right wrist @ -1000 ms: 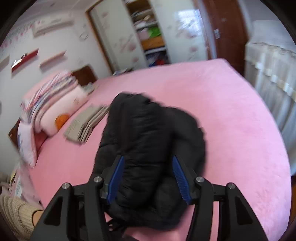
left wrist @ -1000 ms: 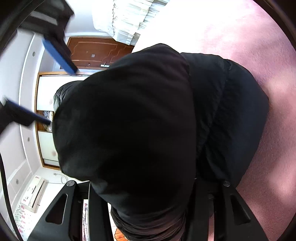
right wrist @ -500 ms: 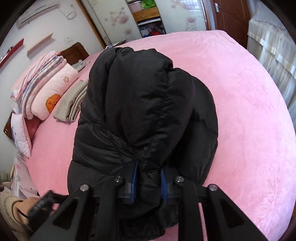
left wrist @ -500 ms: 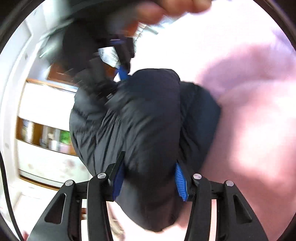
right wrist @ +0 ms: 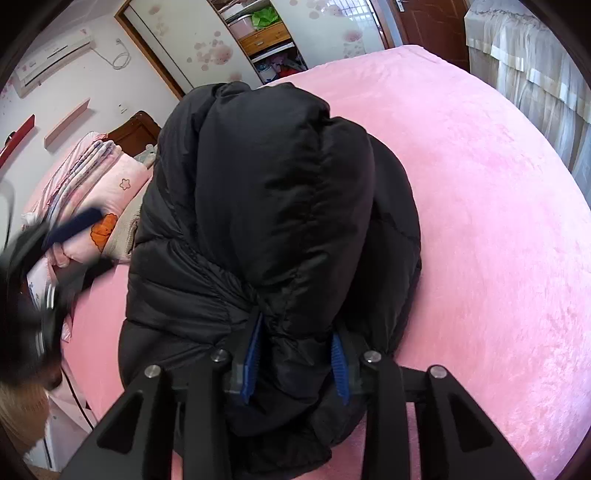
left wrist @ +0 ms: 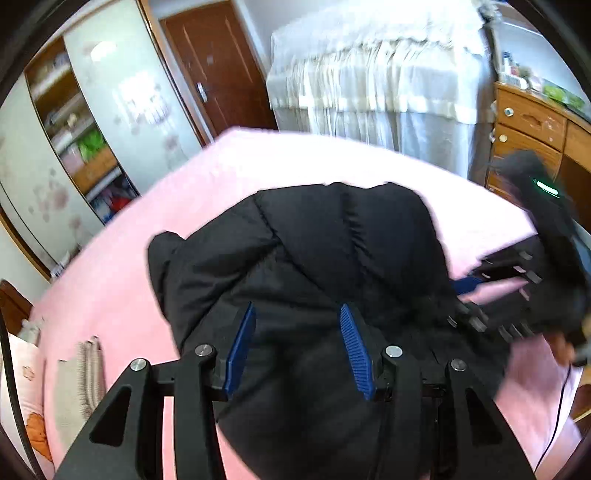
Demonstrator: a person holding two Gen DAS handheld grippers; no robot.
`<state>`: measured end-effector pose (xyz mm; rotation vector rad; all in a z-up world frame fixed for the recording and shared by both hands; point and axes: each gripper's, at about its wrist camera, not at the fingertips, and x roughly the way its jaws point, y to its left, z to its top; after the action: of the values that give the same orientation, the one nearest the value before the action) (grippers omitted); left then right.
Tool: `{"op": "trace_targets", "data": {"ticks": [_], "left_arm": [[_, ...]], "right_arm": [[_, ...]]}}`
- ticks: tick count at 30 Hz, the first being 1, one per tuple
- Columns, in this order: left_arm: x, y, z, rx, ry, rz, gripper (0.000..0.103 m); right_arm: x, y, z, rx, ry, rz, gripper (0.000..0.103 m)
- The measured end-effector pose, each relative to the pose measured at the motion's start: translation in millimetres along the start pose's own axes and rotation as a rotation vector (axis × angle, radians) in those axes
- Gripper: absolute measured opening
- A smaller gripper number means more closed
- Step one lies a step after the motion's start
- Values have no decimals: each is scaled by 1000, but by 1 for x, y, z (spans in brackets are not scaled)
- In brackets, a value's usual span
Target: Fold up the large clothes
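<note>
A black puffer jacket lies bunched in a thick folded bundle on the pink bed. My right gripper is shut on a fold of the jacket at its near edge. My left gripper is open and hovers over the jacket with nothing between its blue pads. In the left wrist view the right gripper shows at the jacket's right side. In the right wrist view the left gripper is a blurred shape at the far left.
Folded quilts and pillows are stacked at the head of the bed, with a folded beige cloth beside them. A wardrobe, a brown door, a lace-covered unit and a wooden dresser surround the bed.
My left gripper has let go of the jacket and pulled back and up, now open above it. My right gripper has closed on the jacket's near fold and stays there.
</note>
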<state>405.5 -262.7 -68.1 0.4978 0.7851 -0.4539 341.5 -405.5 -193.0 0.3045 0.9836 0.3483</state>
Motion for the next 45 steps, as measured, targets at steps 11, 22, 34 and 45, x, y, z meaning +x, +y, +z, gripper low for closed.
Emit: {"op": "trace_targets", "data": {"ticks": [11, 22, 34, 45], "left_arm": [[106, 18, -28, -91, 147, -69, 42], [93, -17, -28, -57, 107, -20, 42], [93, -12, -31, -119, 60, -54, 42], [81, 49, -42, -272, -2, -2, 42]], "right_arm": [[39, -15, -18, -31, -75, -118, 42], [16, -19, -26, 26, -122, -154, 51], [-16, 24, 27, -34, -278, -316, 60], [24, -29, 52, 133, -188, -342, 38]]}}
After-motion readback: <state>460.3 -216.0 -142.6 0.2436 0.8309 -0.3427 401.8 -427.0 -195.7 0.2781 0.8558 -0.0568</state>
